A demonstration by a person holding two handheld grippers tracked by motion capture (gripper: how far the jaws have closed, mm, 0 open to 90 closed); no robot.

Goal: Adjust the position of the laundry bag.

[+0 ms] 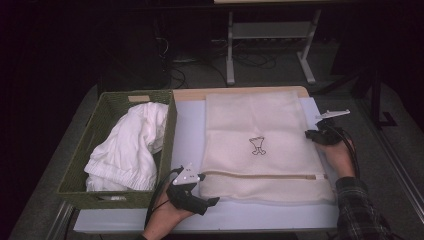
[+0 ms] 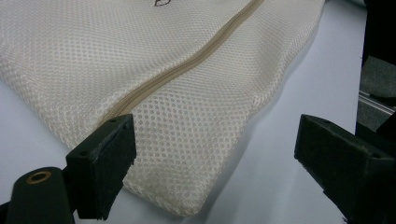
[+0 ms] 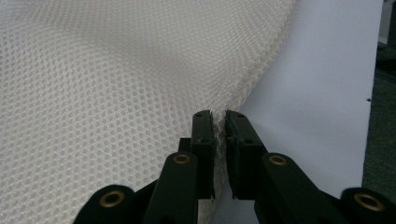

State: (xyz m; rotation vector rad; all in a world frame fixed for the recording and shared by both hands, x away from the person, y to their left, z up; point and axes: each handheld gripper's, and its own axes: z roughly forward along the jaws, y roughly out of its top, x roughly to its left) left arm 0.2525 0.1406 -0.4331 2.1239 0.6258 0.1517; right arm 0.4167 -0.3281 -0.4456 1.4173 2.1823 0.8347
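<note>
Mesh bag edge pinched in right claw.

I see the worktop carrying a cream mesh bag flat at centre; just left of the bag stands a green woven basket.

We see a cream mesh laundry bag lying flat on the counter, a small dark emblem at its middle. Its tan zipper runs closed across the near end, parallel to the near edge. Its right edge is pinched in the right gripper.
</note>
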